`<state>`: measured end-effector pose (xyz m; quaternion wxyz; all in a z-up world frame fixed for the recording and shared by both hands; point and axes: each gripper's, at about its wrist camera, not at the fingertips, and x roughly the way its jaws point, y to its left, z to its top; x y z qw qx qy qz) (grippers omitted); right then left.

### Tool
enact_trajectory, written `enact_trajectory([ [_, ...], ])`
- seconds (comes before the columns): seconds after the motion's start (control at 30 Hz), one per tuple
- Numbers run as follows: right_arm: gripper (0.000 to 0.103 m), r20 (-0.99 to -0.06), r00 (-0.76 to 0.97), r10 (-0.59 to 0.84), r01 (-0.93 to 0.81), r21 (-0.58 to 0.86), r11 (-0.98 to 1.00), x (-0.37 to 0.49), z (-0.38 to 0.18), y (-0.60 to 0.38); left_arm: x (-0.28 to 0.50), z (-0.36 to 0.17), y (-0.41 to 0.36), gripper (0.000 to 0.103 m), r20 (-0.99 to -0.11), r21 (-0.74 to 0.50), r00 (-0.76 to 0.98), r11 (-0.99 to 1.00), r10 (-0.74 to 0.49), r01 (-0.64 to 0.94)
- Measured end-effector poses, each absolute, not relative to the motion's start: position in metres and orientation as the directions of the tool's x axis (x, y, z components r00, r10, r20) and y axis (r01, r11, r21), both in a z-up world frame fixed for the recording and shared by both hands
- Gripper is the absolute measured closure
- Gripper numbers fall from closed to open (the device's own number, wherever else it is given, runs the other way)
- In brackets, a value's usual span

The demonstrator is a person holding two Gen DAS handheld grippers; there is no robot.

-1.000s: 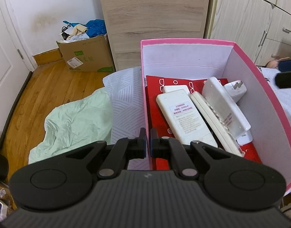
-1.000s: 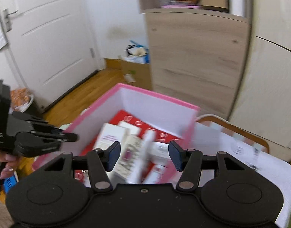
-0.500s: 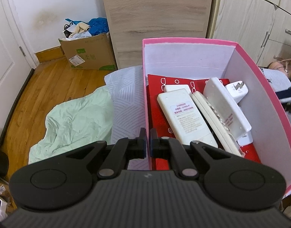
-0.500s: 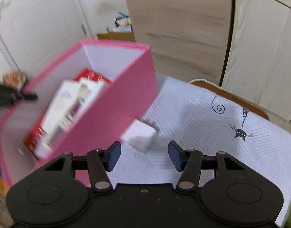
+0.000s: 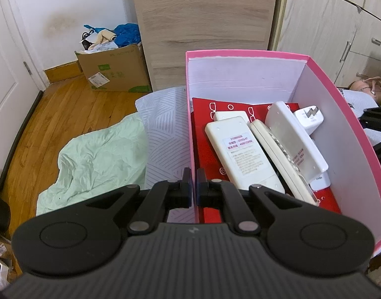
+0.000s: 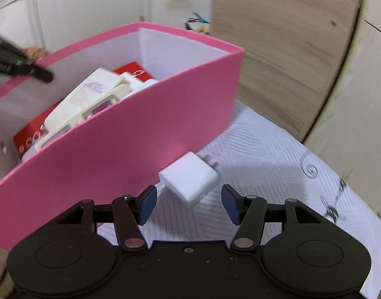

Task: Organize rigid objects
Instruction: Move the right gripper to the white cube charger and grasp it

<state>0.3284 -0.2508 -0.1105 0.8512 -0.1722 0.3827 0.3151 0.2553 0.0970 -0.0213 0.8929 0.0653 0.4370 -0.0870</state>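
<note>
A pink box with white inner walls holds several white remotes, a white plug adapter and a red sheet. My left gripper is shut on the box's left wall near its front corner. In the right wrist view the box stands to the left. A white charger plug lies on the white patterned cloth just outside the box. My right gripper is open and empty, its fingers on either side of the plug, just short of it.
A wooden cabinet and wardrobe doors stand behind. A cardboard carton sits on the wood floor, and a pale green sheet lies left of the box. The left gripper's fingers show above the box's far rim.
My right gripper has swung from above the box down to the cloth on its right side and closed in on the white charger plug. The left gripper has stayed on the box wall.
</note>
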Motion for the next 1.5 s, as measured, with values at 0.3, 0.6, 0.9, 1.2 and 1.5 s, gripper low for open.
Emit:
enact_trajectory([
  [0.3, 0.038, -0.751, 0.516, 0.411, -0.653, -0.035, 0.756, 0.347, -0.120, -0.247, 0.256, -0.022, 0.097, 0.100, -0.793, 0.036, 0.601, 0.977, -0.099, 0.209],
  [0.6, 0.044, -0.731, 0.528, 0.432, -0.656, -0.028, 0.754, 0.344, -0.127, -0.250, 0.253, -0.023, 0.100, 0.100, -0.789, 0.031, 0.603, 0.974, -0.115, 0.226],
  [0.9, 0.052, -0.749, 0.509, 0.424, -0.671, -0.037, 0.740, 0.339, -0.123, -0.259, 0.254, -0.023, 0.100, 0.100, -0.790, 0.032, 0.602, 0.974, -0.114, 0.226],
  [1.2, 0.053, -0.779, 0.522, 0.348, -0.619, -0.065, 0.783, 0.322, -0.117, -0.298, 0.256, -0.023, 0.097, 0.100, -0.791, 0.038, 0.604, 0.977, -0.098, 0.208],
  [1.5, 0.033, -0.755, 0.566, 0.330, -0.587, -0.088, 0.805, 0.326, -0.123, -0.290, 0.257, -0.023, 0.098, 0.100, -0.793, 0.036, 0.602, 0.979, -0.093, 0.199],
])
